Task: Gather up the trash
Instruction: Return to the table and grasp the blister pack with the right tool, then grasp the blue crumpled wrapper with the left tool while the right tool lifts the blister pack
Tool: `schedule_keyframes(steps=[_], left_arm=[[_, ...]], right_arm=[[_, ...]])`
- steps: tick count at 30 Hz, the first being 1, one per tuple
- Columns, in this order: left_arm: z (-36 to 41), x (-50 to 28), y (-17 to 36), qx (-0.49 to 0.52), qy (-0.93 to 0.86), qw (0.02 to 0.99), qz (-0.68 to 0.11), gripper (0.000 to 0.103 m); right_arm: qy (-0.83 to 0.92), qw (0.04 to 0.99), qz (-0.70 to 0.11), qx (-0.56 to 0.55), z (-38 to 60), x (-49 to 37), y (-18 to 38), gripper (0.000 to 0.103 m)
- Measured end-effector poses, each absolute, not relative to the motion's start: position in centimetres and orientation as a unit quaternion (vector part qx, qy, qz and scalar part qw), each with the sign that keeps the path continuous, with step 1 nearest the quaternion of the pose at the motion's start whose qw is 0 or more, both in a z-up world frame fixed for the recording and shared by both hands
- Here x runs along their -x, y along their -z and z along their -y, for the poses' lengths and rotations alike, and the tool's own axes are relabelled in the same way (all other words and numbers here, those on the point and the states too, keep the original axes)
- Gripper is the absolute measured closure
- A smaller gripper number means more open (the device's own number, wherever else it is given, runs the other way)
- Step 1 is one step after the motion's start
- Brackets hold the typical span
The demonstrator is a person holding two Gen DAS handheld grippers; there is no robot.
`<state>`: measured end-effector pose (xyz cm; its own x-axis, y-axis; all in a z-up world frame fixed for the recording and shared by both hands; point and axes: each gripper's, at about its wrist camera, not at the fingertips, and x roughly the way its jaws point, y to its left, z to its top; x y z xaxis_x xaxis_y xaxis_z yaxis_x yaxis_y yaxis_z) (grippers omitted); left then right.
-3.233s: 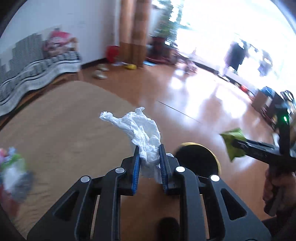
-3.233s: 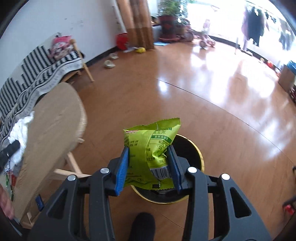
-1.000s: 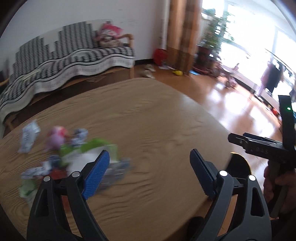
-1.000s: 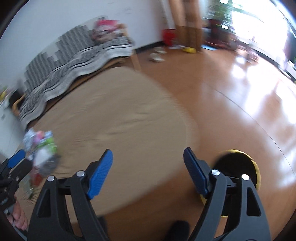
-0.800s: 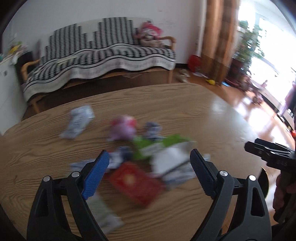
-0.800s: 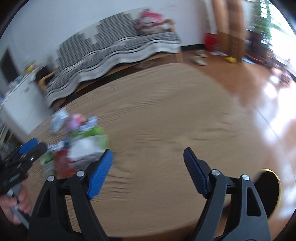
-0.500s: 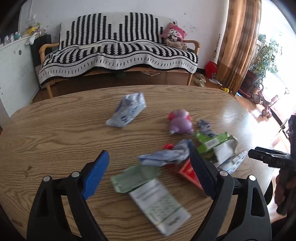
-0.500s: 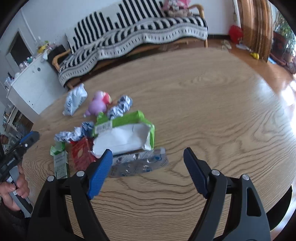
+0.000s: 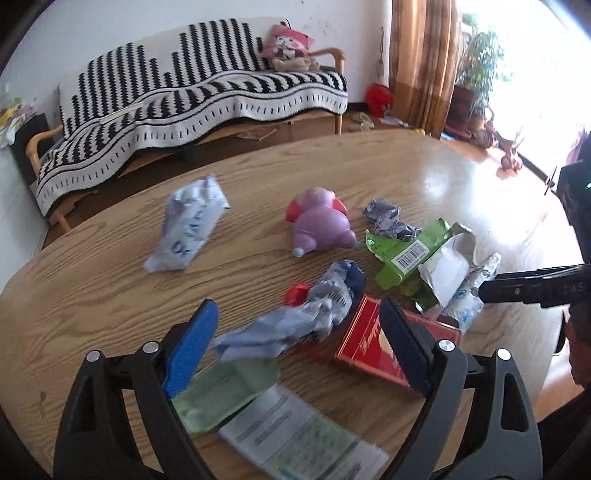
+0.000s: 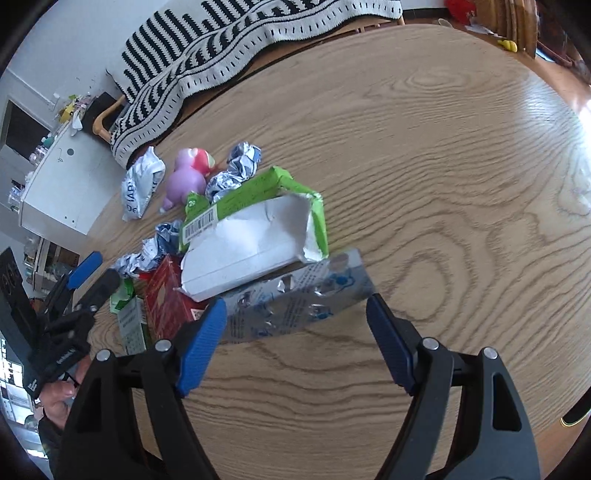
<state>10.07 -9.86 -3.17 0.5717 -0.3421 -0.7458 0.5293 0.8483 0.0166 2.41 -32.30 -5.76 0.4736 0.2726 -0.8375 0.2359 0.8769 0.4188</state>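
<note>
Both grippers are swinging back from the bin to the table [image 10: 461, 155], the tissue and green packet gone from their jaws. The left gripper [image 9: 295, 347] is hanging empty, jaws wide, over a crumpled blue wrapper [image 9: 295, 321]; the right gripper [image 10: 295, 332], equally open, is straddling a clear foil packet [image 10: 299, 299]. Flat foil is risking slipping out. Farther off, a purple toy [image 9: 321, 225] is sitting among the litter, risking being binned by mistake.

Oval wood-grain table [image 9: 110, 295]; black-and-white striped throw over wooden-armed sofa [image 9: 207, 99]; white wall [image 9: 147, 29]; brown curtains [image 9: 424, 62]; bright window glare [image 9: 535, 74].
</note>
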Motion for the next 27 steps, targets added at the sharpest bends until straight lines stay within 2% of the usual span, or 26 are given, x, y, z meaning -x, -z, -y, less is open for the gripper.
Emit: schedule_keyframes(steps=[3,5,6,10,12,13,15,18,22,23,27], left_arm=[[11.0,-10.8,4.0,-0.136,0.246,0.874,-0.396,0.017],[11.4,-11.0,4.4,-0.147,0.247,0.871,-0.398,0.018],[11.6,-11.0,4.5,-0.151,0.248,0.870,-0.399,0.022],[12.2,-10.8,4.7,-0.163,0.246,0.866,-0.403,0.047],[12.3,-10.6,4.7,-0.164,0.242,0.867,-0.404,0.065],[12.3,-10.5,4.6,-0.162,0.241,0.867,-0.404,0.079],[12.0,-10.3,4.0,-0.153,0.241,0.869,-0.403,0.087],[11.4,-10.1,2.7,-0.131,0.240,0.876,-0.397,0.088],[10.1,-9.6,0.0,-0.085,0.229,0.891,-0.382,0.088],[9.8,-9.6,-0.4,-0.077,0.226,0.894,-0.380,0.088],[9.7,-8.7,-2.1,-0.054,0.222,0.901,-0.369,0.088]], right_arm=[[0.000,0.825,-0.506,-0.251,32.2,-3.2,5.7,0.030],[0.004,0.827,-0.503,-0.252,32.1,-3.7,5.7,0.039],[0.006,0.828,-0.501,-0.251,32.0,-4.0,5.7,0.041],[0.003,0.827,-0.498,-0.262,31.7,-4.5,5.9,0.057],[-0.003,0.828,-0.494,-0.266,31.5,-4.5,5.6,0.068],[-0.008,0.830,-0.492,-0.263,31.4,-4.4,5.2,0.074],[-0.015,0.834,-0.489,-0.256,31.2,-4.1,4.6,0.077],[-0.019,0.844,-0.475,-0.248,31.4,-3.2,3.4,0.087],[-0.028,0.856,-0.455,-0.243,32.4,-1.7,1.8,0.090],[-0.029,0.857,-0.453,-0.244,32.5,-1.5,1.6,0.102],[-0.023,0.867,-0.439,-0.233,33.9,0.1,0.3,0.102]])
